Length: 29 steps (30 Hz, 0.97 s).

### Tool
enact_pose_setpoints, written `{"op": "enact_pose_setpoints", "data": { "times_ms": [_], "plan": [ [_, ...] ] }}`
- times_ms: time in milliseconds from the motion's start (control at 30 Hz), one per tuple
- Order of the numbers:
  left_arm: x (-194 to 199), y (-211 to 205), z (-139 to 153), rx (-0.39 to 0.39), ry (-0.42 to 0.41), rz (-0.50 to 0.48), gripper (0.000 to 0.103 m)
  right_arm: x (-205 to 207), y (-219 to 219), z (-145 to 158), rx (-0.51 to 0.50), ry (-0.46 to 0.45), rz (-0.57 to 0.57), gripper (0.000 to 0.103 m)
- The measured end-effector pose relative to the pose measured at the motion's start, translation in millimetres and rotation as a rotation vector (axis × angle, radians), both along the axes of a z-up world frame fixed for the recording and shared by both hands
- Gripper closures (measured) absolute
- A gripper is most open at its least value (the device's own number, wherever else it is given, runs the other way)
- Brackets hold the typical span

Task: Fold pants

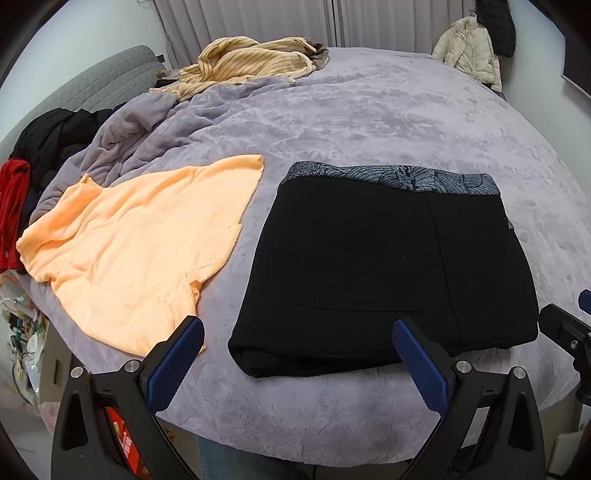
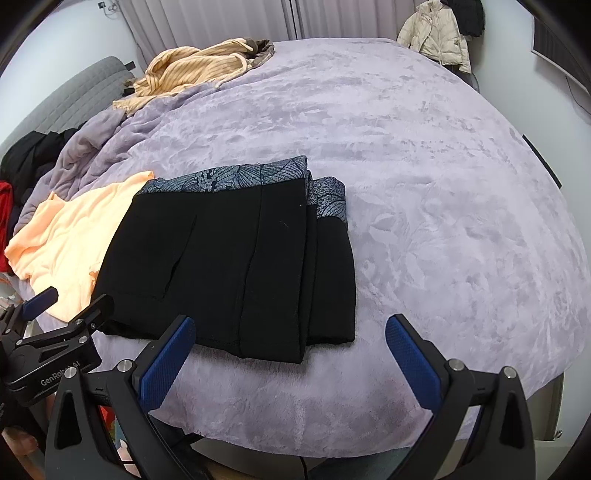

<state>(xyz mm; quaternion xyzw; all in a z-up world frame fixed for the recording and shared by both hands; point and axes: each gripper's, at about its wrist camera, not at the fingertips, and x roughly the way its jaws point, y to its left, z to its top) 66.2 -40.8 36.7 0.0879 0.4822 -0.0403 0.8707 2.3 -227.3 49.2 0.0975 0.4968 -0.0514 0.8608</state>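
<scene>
The folded black pants with a blue leaf-pattern waistband point(image 1: 384, 266) lie on the soft purple bed blanket point(image 1: 369, 122), beside a peach fuzzy towel point(image 1: 140, 251). The left hand-held gripper point(image 1: 299, 332) and right hand-held gripper point(image 2: 291, 332) are both wide apart, holding nothing. Only the right view shows the stacked fold layers at the pants' right edge.

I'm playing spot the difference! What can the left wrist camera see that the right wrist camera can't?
Only the left wrist view shows the clutter of wires beside the bed's left edge. Only the right wrist view shows the pants' stepped layers along their right edge and the wall socket. Both show the folded black pants, orange towel, striped yellow garment, cream jacket and purple blanket.
</scene>
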Motion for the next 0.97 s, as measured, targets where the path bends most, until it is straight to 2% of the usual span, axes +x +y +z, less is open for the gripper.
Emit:
{"op": "enact_pose_setpoints", "data": {
  "times_ms": [667, 867, 967],
  "plan": [
    [1.2, -1.7, 0.7, -0.030, 0.004, -0.012, 0.001, 1.0, 2.4, -3.1, 0.010, 0.005, -0.001, 0.000],
    [-3.1, 0.5, 7.0, -0.042, -0.048, -0.019, 0.001, 0.5, 2.9, -3.3, 0.013, 0.006, -0.001, 0.000],
    [-2.9, 0.2, 7.6, -0.043, -0.047, -0.031, 0.001, 0.5, 3.1, -3.4, 0.013, 0.008, -0.002, 0.000]
  ]
}}
